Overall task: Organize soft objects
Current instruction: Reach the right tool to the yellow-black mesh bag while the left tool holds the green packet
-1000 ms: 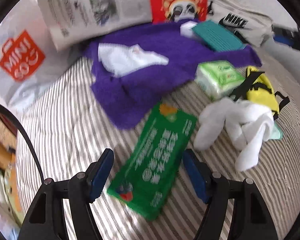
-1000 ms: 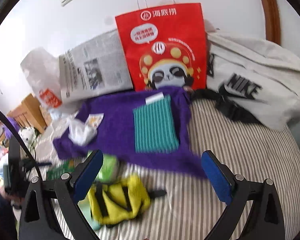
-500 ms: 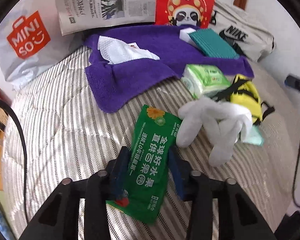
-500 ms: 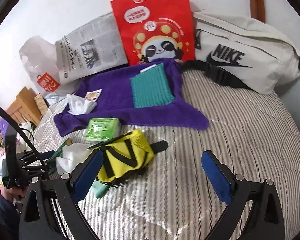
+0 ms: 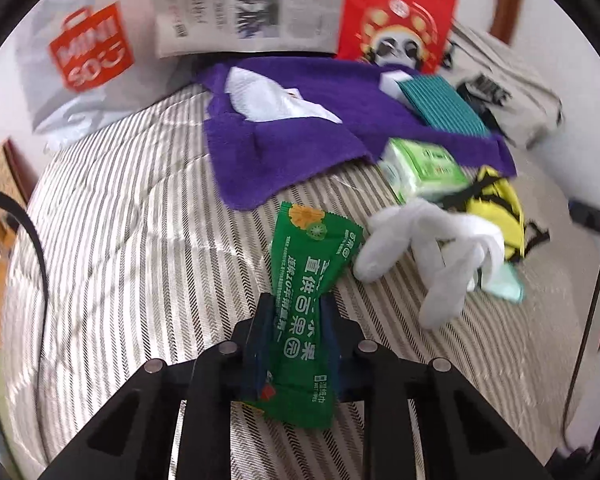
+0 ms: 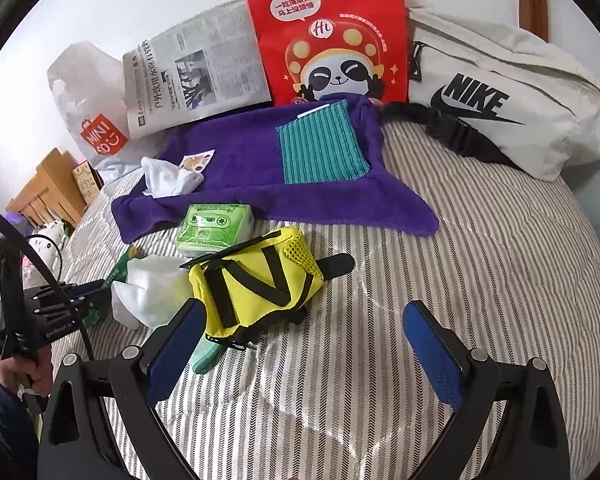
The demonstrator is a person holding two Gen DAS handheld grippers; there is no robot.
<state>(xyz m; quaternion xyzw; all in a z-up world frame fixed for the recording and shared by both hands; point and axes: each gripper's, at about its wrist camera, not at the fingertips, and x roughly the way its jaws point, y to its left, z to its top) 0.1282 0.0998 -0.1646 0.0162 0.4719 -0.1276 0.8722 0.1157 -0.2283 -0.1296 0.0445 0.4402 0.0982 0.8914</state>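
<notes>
My left gripper (image 5: 296, 320) is shut on a green plastic packet (image 5: 306, 280) with white Chinese print, squeezed at its middle and held just above the striped bed (image 5: 120, 240). It also shows at the left of the right wrist view (image 6: 96, 292). My right gripper (image 6: 300, 344) is open and empty, just in front of a yellow pouch (image 6: 256, 284) with black straps. White cloths (image 5: 428, 248) lie beside the pouch. A light green tissue pack (image 6: 214, 230) sits at the edge of a purple towel (image 6: 244, 184), which carries a teal cloth (image 6: 320, 144) and a white cloth (image 6: 168, 178).
Against the wall stand a red panda paper bag (image 6: 328, 32), a newspaper (image 6: 192, 76), a white Miniso bag (image 6: 96, 120) and a cream Nike waist bag (image 6: 500, 100). A wooden piece of furniture (image 6: 48, 192) stands beyond the bed's left edge.
My left gripper closed on the green packet, pinching it narrow, and lifted it slightly. The right gripper moved down closer to the yellow pouch and stayed open.
</notes>
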